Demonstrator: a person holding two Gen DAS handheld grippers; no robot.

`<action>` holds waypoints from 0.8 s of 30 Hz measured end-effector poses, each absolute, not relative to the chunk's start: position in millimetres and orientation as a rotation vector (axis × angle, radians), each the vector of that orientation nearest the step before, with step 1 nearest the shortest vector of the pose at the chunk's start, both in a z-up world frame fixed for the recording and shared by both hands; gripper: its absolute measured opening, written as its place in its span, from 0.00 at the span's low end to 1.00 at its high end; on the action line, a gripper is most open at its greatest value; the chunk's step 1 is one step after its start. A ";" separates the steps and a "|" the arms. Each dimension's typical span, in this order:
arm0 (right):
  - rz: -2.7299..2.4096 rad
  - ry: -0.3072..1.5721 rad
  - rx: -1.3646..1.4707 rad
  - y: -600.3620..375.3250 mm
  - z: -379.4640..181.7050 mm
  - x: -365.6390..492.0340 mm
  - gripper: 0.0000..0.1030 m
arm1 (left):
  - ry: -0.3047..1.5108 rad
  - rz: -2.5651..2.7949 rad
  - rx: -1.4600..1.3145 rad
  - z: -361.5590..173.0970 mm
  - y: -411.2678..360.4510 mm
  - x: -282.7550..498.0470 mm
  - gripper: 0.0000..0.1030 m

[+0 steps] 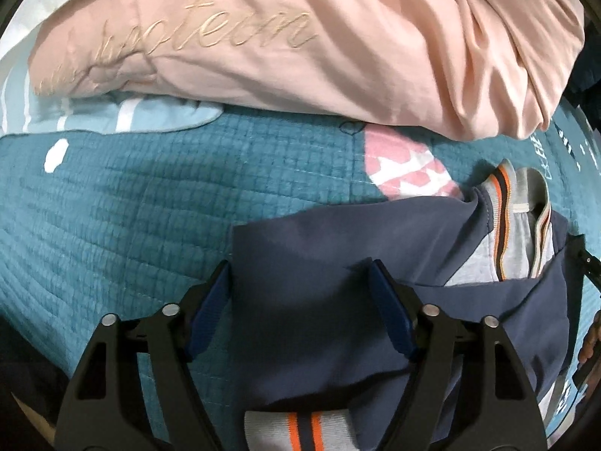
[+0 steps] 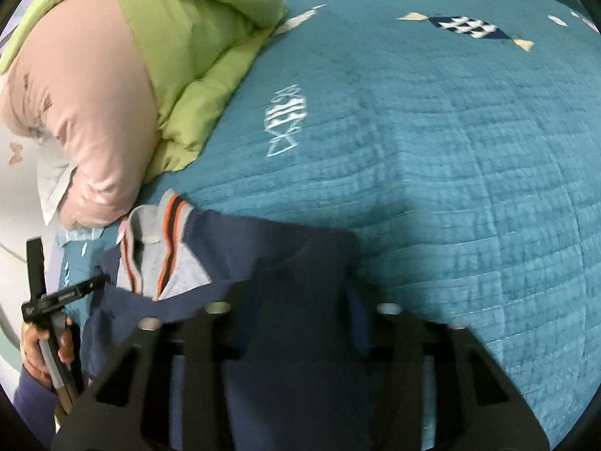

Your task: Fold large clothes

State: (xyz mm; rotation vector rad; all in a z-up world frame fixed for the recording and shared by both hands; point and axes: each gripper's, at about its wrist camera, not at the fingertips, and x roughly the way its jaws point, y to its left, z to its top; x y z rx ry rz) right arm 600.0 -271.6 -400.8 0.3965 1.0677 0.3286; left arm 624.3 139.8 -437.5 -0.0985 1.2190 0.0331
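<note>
Currently: mid-fold.
Top (image 1: 300, 323): navy, on quilt (image 1: 112, 206), collar away.
Left gripper (image 1: 300, 285): jaws wide, nothing gripped.
Right gripper (image 2: 293, 297): blurred, probably also apart.
Next: pinch edge, fold across.

Navy garment (image 1: 300, 263), collar (image 1: 507, 203) grey with orange and navy stripes. Teal quilted bedspread (image 2: 450, 188), printed with white, pink and navy fish. Pale pink duvet (image 1: 300, 56), gold script embroidery (image 1: 180, 49). Lime green quilt (image 2: 195, 37). Black gripper fingers (image 1: 180, 323), blue pads (image 1: 210, 300).
</note>
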 end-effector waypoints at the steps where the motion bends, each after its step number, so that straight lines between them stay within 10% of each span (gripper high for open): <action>1: 0.326 1.067 0.387 -268.9 -400.9 600.8 0.14 | 1.217 0.024 -0.091 -435.7 136.3 625.0 0.60; 3: 0.339 1.050 0.389 -268.2 -397.6 597.8 0.09 | 1.209 0.013 -0.075 -431.2 132.6 627.4 0.25; 5: 0.355 1.026 0.439 -271.5 -391.2 593.0 0.09 | 1.203 -0.021 -0.092 -425.6 125.4 625.7 0.11; 24: 0.501 0.899 0.334 -271.7 -242.7 399.0 0.04 | 0.992 -0.204 -0.096 -294.3 115.8 402.8 0.10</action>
